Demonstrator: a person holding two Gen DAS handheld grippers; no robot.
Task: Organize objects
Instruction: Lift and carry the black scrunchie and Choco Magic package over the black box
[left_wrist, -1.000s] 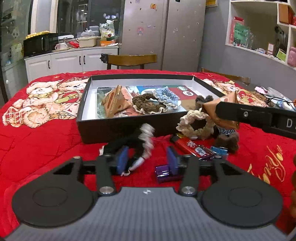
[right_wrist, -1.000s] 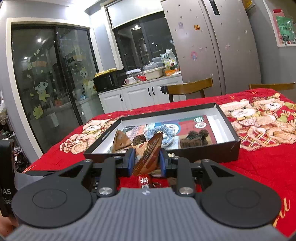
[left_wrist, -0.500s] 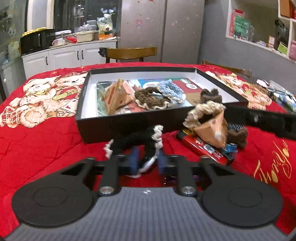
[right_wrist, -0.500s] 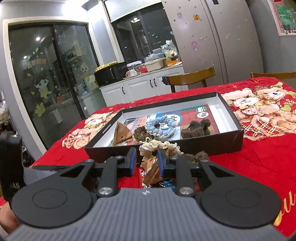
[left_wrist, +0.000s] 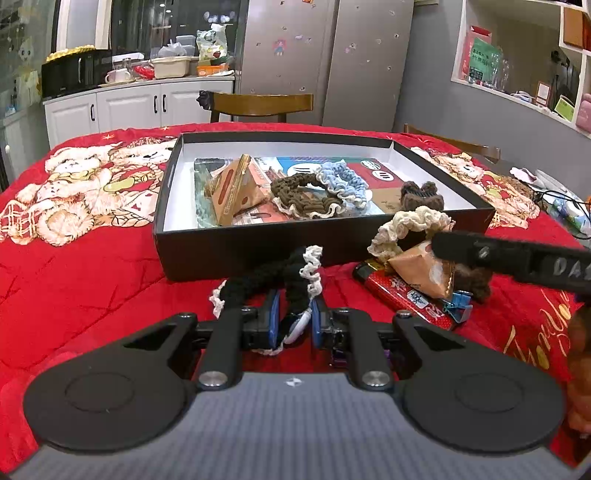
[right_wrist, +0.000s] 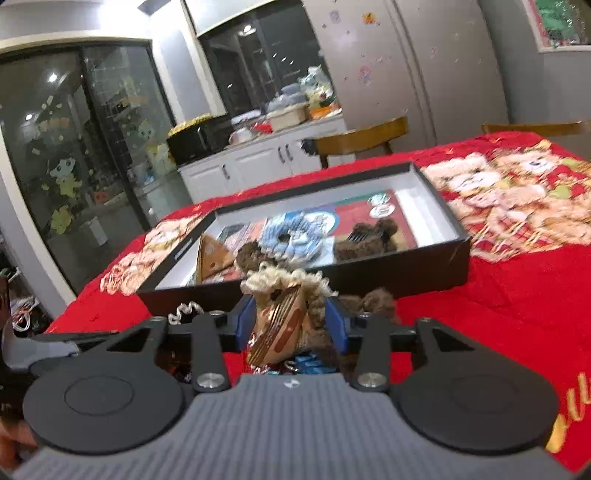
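My left gripper (left_wrist: 293, 325) is shut on a black scrunchie (left_wrist: 273, 273) with white trim, just in front of the black box (left_wrist: 258, 251). The box holds a triangular packet (left_wrist: 236, 192), a brown scrunchie (left_wrist: 306, 199), a blue scrunchie (left_wrist: 343, 181) and a brown bear clip (left_wrist: 421, 195). My right gripper (right_wrist: 291, 325) is opening around a second triangular snack packet (right_wrist: 277, 325). Its pads stand clear of the packet, which rests on a pile beside a cream scrunchie (left_wrist: 406, 225). One right finger (left_wrist: 517, 258) crosses the left wrist view.
The pile on the red blanket (left_wrist: 92, 266) also has a red wrapped bar (left_wrist: 399, 295), a blue clip (left_wrist: 458, 306) and a brown plush piece (left_wrist: 476, 277). A purple item (left_wrist: 340, 360) lies under my left gripper. A wooden chair (left_wrist: 258, 105) stands behind the table, and cables (left_wrist: 557, 199) lie at its right edge.
My left gripper closed on the black scrunchie. My right gripper lowered the snack packet onto the pile by the cream scrunchie, and its jaws spread apart.
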